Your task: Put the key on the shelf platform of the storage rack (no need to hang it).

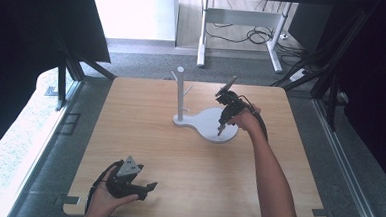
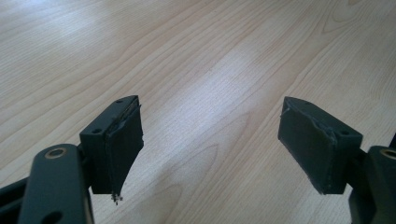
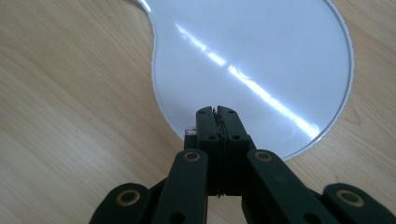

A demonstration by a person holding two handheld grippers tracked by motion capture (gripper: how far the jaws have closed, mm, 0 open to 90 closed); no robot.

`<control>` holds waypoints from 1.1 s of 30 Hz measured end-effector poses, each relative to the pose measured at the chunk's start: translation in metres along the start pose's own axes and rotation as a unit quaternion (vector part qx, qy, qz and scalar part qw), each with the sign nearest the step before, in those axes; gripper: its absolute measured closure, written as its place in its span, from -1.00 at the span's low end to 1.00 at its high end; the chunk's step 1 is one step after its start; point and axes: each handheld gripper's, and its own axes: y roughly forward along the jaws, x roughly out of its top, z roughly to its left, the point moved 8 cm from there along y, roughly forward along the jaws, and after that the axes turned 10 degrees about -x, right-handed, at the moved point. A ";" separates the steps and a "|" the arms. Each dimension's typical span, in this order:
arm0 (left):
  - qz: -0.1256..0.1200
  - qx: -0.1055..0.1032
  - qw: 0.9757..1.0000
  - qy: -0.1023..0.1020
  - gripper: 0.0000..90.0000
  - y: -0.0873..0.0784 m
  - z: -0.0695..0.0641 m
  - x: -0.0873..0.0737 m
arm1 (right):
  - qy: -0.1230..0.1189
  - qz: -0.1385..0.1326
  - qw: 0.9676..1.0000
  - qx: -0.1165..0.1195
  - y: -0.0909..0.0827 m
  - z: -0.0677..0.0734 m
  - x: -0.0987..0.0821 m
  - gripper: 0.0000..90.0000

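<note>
Right gripper (image 1: 221, 129) held over white stand base (image 1: 211, 124), jaws pressed together, nothing gripped.
White stand with upright pegged post (image 1: 180, 92) is set far-centre on wooden table (image 1: 188, 163). Left gripper (image 1: 149, 187) is kept at near-left edge, jaws wide apart, empty, over bare wood.

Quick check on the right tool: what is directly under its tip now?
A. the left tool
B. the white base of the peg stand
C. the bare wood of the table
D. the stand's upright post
B: the right tool, jaws pressed together with nothing between them, points down over the white base near its edge; the post stands apart on the base's narrow end, and the left tool rests at the table's near edge.
</note>
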 end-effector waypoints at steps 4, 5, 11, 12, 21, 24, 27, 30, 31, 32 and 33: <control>0.000 0.001 1.000 -0.002 -0.50 -0.001 0.001 -0.001 | 0.010 -0.004 1.000 0.001 0.005 -0.004 0.005 0.99; 0.001 0.001 1.000 -0.003 -0.51 -0.001 0.000 -0.002 | 0.010 -0.002 1.000 0.003 0.007 -0.004 0.005 0.99; 0.003 0.003 1.000 -0.005 -0.51 -0.001 0.002 -0.003 | 0.016 -0.007 1.000 -0.001 0.013 -0.005 0.015 0.99; 0.003 0.002 1.000 -0.005 -0.51 -0.001 0.002 -0.003 | 0.016 -0.007 1.000 0.000 0.014 -0.005 0.017 0.99; 0.001 0.000 1.000 -0.004 -0.51 -0.002 0.002 -0.003 | 0.015 -0.011 1.000 -0.015 0.022 -0.003 0.024 0.99; 0.002 0.000 1.000 -0.004 -0.51 -0.002 0.003 -0.004 | 0.017 -0.013 1.000 -0.015 0.026 -0.004 0.022 0.99; 0.004 0.000 1.000 -0.003 -0.51 -0.001 0.002 -0.003 | 0.019 -0.014 0.999 -0.022 0.029 -0.006 0.020 0.99; 0.005 0.000 1.000 -0.002 -0.51 0.000 0.002 -0.004 | 0.032 -0.025 0.999 -0.033 0.032 -0.010 0.019 0.99; 0.006 0.000 1.000 -0.002 -0.51 0.000 0.001 -0.004 | 0.034 -0.024 0.999 -0.031 0.034 -0.010 0.018 0.98; 0.006 -0.001 1.000 -0.001 -0.51 0.001 0.001 -0.004 | 0.033 -0.022 0.999 -0.029 0.036 -0.009 0.017 0.98; 0.007 -0.001 1.000 -0.002 -0.51 0.001 0.001 -0.004 | 0.032 -0.019 0.999 -0.027 0.038 -0.009 0.015 0.98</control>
